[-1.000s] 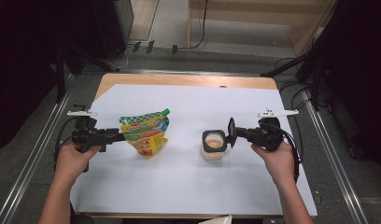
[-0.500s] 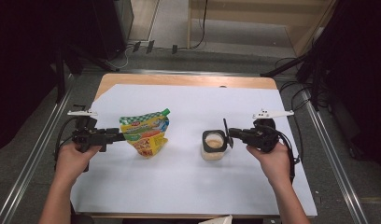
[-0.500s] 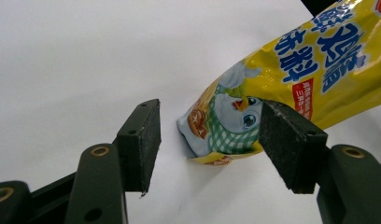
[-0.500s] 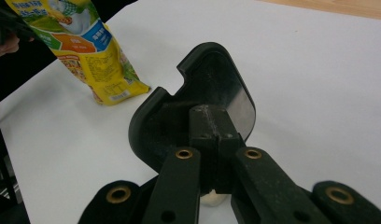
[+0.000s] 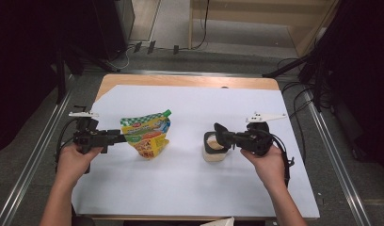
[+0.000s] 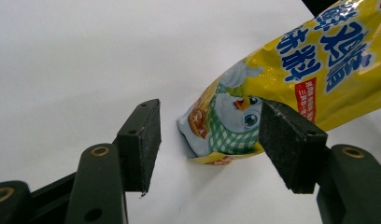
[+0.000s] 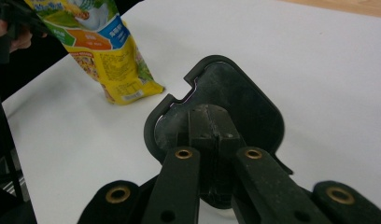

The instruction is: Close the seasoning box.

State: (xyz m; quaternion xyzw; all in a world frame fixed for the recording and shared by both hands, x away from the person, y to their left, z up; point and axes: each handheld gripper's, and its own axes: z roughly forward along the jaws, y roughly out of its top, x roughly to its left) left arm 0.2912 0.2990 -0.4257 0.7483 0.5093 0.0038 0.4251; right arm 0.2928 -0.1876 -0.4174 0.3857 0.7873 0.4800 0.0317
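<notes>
Yellow snack pouch (image 5: 147,134) sits at about 9 o'clock on the white table sheet (image 5: 180,183), and the left gripper (image 5: 116,137) has its jaws around the pouch's corner. In the left gripper view the pouch (image 6: 291,74) corner sits between the pads: one pad looks to be against it, while the other pad (image 6: 143,140) stands clear, so it's not really squeezed. Over at roughly 3 o'clock, the right gripper (image 5: 225,136) is clamped tight on a black lid (image 5: 220,133), held just above the small cup (image 5: 213,148). The right gripper view shows the jaws pinched together on that lid (image 7: 235,107), pouch (image 7: 104,51) off at 11 o'clock.
</notes>
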